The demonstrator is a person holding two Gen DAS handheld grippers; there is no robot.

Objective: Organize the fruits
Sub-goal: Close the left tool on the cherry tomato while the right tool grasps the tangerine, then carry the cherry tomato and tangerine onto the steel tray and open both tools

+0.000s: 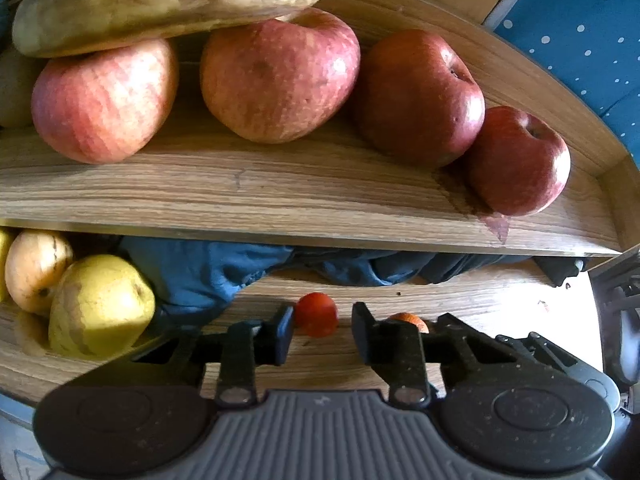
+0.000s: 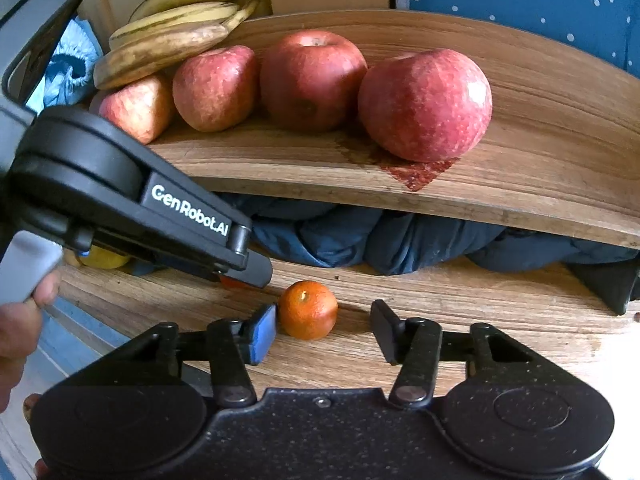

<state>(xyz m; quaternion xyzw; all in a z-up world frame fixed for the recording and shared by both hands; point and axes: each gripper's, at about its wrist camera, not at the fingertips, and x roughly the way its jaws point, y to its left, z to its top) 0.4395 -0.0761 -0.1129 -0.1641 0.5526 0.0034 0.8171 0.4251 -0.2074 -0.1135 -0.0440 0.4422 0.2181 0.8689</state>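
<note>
Right gripper (image 2: 323,330) jaws flank the orange (image 2: 307,310).

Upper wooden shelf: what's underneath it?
Under the upper wooden shelf, crumpled blue cloth lies at the back of the lower wooden board. Yellow pears sit at left. Whatever lies behind the cloth is hidden.

Taking the raised wooden shelf (image 2: 500,128) as the landmark: four apples (image 2: 425,105) sit in a row on it, with the bananas (image 2: 168,36) at the row's left end, resting over the leftmost apple. Beneath the shelf a bunched cloth (image 2: 384,236) lies on the lower wooden surface (image 2: 500,320). In front of the shelf, on that lower surface, sits a small orange (image 2: 307,309), and pears (image 1: 100,306) lie below the shelf's left end
</note>
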